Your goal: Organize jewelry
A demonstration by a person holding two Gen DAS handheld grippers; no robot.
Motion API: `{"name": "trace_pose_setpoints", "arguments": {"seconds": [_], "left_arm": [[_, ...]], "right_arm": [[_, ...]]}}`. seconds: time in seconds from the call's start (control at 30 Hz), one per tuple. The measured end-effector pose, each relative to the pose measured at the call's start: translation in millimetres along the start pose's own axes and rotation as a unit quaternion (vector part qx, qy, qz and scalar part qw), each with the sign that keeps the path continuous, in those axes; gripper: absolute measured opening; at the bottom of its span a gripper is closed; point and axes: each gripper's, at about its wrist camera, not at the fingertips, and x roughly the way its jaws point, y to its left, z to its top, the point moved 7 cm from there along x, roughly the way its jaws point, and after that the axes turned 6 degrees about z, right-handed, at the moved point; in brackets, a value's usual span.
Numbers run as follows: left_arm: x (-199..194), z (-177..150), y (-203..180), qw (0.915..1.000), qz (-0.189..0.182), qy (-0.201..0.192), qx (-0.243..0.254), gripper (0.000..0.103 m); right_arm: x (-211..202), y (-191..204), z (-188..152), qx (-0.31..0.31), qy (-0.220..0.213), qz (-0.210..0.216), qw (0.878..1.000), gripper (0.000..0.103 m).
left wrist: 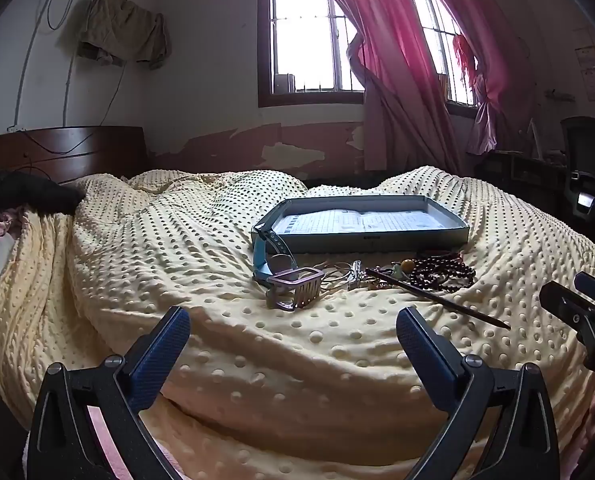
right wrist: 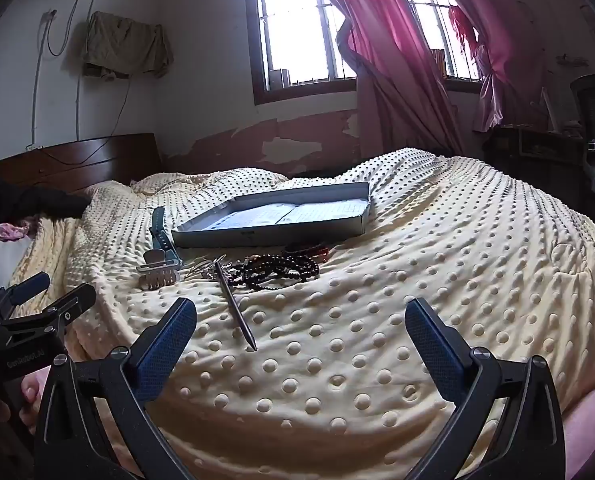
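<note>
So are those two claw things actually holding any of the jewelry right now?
No. The left gripper and right gripper are both open and empty above the blanket; the beads and hair stick lie untouched.

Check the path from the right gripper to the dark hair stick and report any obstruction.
Nothing visible blocks it. The right gripper is open above bare blanket, and the hair stick lies just ahead, its tip nearest; the beads lie beyond it.

Tangled small jewelry point(left wrist: 353, 274) beside the dark beads point(left wrist: 443, 270), too small to tell.
</note>
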Motion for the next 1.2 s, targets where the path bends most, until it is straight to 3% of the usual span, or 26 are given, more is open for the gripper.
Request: {"name": "trace_pose_setpoints", "arguments": {"seconds": [1.2], "left_arm": [[-0.5, 2.8, 1.4, 1.0, 0.0, -0.003, 0.004, 0.103]], "right_arm": [[-0.7, -1.4, 0.5, 0.001, -0.002, 0.0, 1.0, 0.102]]}}
